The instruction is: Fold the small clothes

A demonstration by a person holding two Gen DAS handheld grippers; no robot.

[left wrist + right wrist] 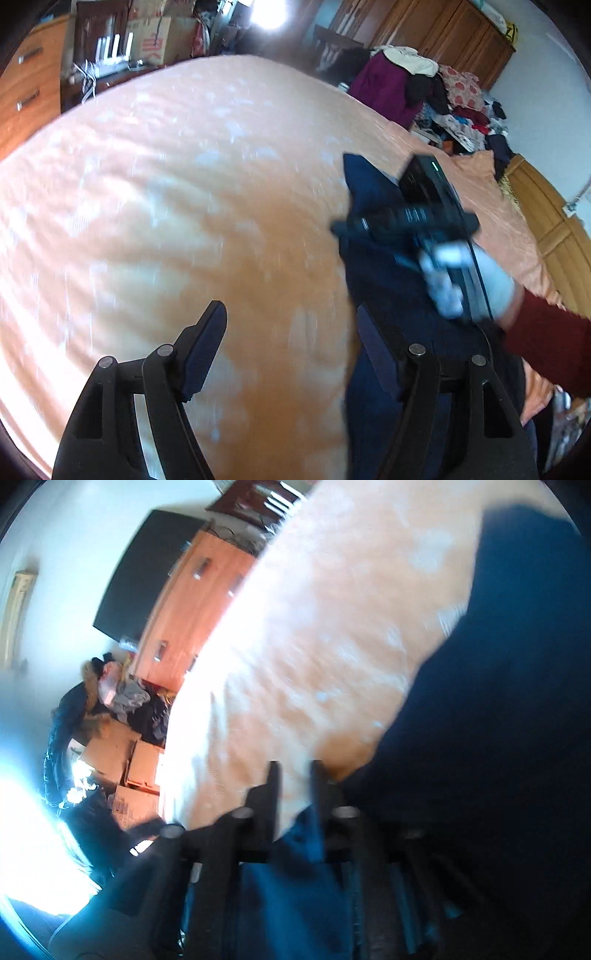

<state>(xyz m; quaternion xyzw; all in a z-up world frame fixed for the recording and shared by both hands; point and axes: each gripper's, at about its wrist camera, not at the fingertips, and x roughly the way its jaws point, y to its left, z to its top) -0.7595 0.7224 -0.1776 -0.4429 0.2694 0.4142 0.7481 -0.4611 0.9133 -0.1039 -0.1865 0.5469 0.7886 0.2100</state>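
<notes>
Left gripper [291, 350] wide open, empty, over orange bedspread [166, 203]. Right gripper [293, 775] near-closed, apparently pinching navy garment [373, 258] at right (blurry). Risk: weak pinch, cloth slips w/ fast swing, fold bunches.

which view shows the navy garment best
The left wrist view. There the navy garment hangs above the orange bedspread with its outline readable, partly behind the right gripper. The right wrist view shows only a blurred dark blue mass filling its right side.

Matt navy cloth garment [384, 280], ribbed peach bedspread [184, 206]
</notes>
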